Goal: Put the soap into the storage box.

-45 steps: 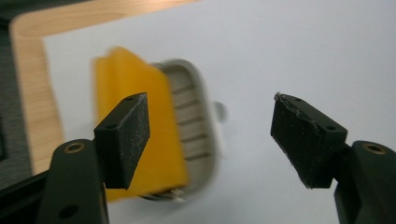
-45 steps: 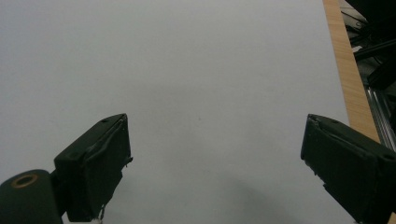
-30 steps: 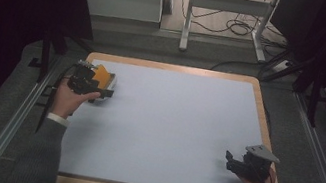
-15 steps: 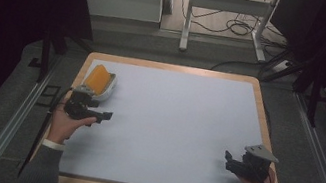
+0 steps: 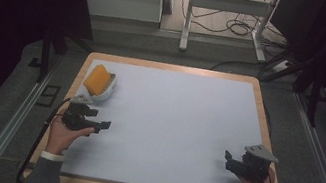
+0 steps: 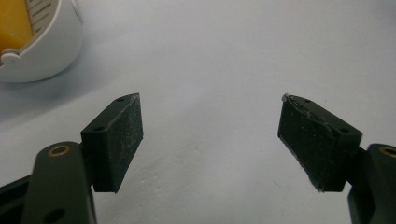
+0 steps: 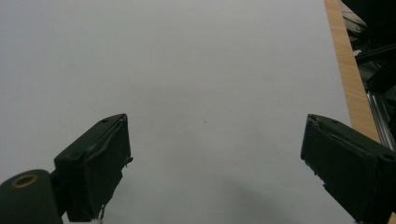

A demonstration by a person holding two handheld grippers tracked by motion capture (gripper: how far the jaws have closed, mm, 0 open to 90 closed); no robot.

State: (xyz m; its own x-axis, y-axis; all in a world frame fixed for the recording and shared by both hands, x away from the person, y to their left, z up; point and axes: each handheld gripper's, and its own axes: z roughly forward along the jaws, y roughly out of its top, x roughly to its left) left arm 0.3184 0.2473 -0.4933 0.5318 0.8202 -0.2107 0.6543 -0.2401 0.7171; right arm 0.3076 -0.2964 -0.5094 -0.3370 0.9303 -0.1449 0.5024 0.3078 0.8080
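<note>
The left hand-held gripper point(image 5: 103, 124) is wide open near the table's point(image 5: 170, 123) left edge. Just beyond it sits a white bowl point(image 5: 106, 92) with a yellow sponge point(image 5: 96, 80); the left gripper view shows its slotted rim. The right hand-held gripper point(image 5: 227, 159), near right, is wide open too.

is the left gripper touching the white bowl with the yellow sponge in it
Apart. In the high view, bare table separates the left gripper from the white bowl; the left gripper view shows its open jaws empty, the bowl off to one side.
</note>
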